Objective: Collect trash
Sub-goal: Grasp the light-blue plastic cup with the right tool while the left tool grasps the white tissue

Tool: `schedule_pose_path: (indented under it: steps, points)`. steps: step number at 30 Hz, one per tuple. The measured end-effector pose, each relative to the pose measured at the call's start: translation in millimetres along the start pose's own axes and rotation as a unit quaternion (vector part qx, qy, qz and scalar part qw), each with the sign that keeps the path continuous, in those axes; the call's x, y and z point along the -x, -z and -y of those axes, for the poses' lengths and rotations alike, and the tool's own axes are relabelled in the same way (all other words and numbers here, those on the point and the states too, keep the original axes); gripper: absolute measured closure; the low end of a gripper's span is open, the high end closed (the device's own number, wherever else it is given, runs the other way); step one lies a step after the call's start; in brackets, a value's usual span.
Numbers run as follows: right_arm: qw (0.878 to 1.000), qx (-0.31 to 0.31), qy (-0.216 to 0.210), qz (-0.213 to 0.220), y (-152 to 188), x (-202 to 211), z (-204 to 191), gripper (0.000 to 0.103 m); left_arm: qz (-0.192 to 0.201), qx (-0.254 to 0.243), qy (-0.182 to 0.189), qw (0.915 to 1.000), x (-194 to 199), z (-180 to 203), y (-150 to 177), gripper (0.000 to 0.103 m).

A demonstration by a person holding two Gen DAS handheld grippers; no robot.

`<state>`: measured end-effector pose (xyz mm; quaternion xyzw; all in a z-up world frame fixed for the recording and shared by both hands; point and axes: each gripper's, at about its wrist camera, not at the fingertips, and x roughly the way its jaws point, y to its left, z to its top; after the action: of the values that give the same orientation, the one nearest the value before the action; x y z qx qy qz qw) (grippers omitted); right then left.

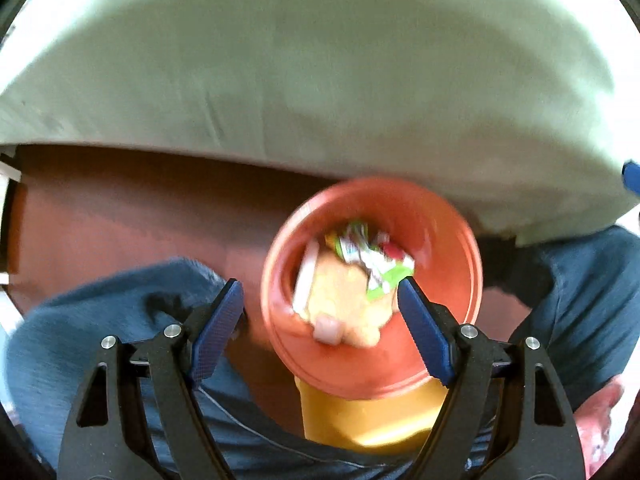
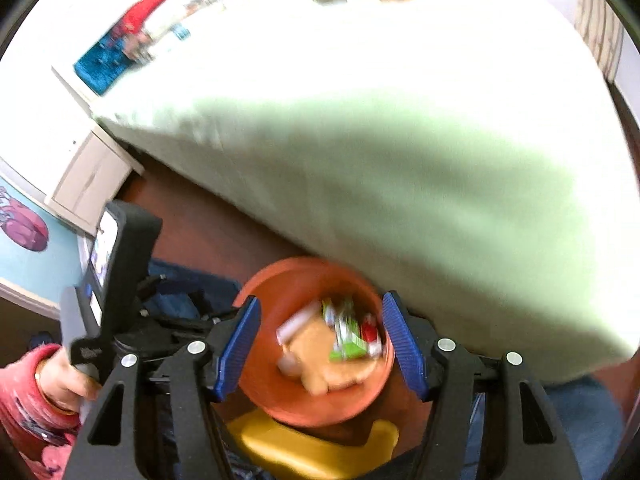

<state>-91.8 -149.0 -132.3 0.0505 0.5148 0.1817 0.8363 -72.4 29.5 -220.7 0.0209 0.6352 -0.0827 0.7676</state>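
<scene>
An orange bin (image 1: 436, 216) stands on the floor beside the bed and holds trash: a green-and-white wrapper (image 1: 372, 264), a tan crumpled piece (image 1: 344, 296) and other bits. It shows in the right wrist view too (image 2: 280, 284), with the wrapper (image 2: 348, 336) inside. My left gripper (image 1: 320, 300) is open and empty above the bin's left rim. My right gripper (image 2: 320, 340) is open and empty, its blue pads straddling the bin from above. Both views are blurred.
A pale green bed (image 1: 320, 80) fills the space behind the bin. A yellow object (image 1: 360, 420) lies just under the bin's near side. Blue jeans (image 1: 120, 320) flank it. The other hand-held gripper (image 2: 116, 272) is at left, a white nightstand (image 2: 88, 184) beyond.
</scene>
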Motion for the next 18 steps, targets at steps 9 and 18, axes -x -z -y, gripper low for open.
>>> schedule_pose_path:
  steps: [9,18]
  points:
    - [0.984,0.018,0.068,0.166,-138.4,27.0,36.1,0.031,0.122,0.012,-0.027,0.9921,70.4,-18.3,-29.7,0.022]
    - [0.983,-0.036,0.028,0.176,-276.1,-29.9,105.2,0.031,0.134,0.037,-0.011,0.9902,77.0,-33.8,-43.5,0.021]
